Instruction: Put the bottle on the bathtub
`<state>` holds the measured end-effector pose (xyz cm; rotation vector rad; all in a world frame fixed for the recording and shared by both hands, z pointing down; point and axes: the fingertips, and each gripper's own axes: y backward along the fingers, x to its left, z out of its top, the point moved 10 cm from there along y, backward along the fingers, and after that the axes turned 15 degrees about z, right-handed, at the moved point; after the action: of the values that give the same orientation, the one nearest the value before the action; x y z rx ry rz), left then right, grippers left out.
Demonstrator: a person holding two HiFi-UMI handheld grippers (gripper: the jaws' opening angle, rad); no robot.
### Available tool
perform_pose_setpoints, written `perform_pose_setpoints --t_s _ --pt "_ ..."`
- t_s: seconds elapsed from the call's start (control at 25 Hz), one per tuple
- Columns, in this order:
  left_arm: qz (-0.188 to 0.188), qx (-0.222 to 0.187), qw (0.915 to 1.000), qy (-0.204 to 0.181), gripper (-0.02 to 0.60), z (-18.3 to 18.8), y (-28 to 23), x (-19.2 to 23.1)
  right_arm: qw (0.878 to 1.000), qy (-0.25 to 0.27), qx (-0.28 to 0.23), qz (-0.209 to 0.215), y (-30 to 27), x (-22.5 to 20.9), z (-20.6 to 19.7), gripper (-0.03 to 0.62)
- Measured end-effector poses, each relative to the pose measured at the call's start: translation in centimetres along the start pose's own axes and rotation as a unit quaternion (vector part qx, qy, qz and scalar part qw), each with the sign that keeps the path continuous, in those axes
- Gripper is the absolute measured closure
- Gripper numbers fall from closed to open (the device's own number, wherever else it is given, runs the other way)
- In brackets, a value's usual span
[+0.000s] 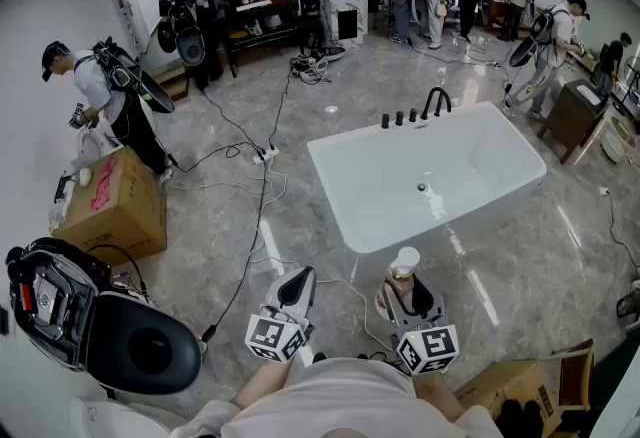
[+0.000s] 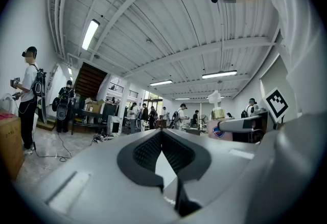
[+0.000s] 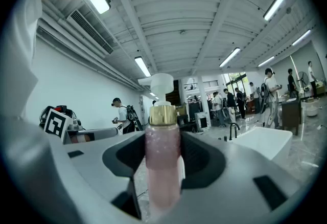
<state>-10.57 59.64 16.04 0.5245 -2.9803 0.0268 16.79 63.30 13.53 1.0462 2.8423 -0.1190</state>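
1. Nearest the camera, at the bottom of the head view: my own shirt, then my two tongs held out level over the floor, marker cubes toward me.
2. Right gripper (image 1: 405,288) is clenched on the bottle (image 1: 404,266). In the right gripper view the pink glittery bottle (image 3: 162,166) stands upright between the jaws, with both pads pressed on its body. The gold collar and white pump head stick up above the right gripper (image 3: 163,141). The jaws sit partly apart, as wide as the bottle.
3. Left gripper (image 1: 298,276) holds nothing. In the left gripper view its jaw tips meet at the far end, with only floor showing through the slot behind them, so the left gripper (image 2: 161,133) is closed and empty.
4. Task thing: the bottle is in my right tongs, in the air over the marble floor. It sits just on the near side of the bathtub (image 1: 470,161) and does not touch it.
5. The white tub lies ahead of me, a bit to the right. The black faucet (image 1: 435,102) is on its far rim. The tub looks empty.
6. Progress, my judgement: the pick-up is done and the grip looks firm. Left to do: close the gap to the tub, set the bottle upright on the rim, and let go.
7. Clutter: toilet (image 1: 120,336) near left, cardboard box (image 1: 115,206) left, cables on the floor, people at the far end.
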Motion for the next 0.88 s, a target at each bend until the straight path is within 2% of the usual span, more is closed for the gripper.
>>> perform_pose_setpoints --t_s 0.48,0.88 --pt "-0.007 0.014 0.9999 -0.003 0.572 -0.7 1.2 -2.3 1.0 -0.016 -0.001 0.01 2.3 -0.2 -0.6 0.382" --pt "0.004 0.014 0.9998 -0.01 0.572 -1.3 0.8 -4.0 0.999 -0.024 0.002 0.034 3.1 -1.9 -1.1 0.382"
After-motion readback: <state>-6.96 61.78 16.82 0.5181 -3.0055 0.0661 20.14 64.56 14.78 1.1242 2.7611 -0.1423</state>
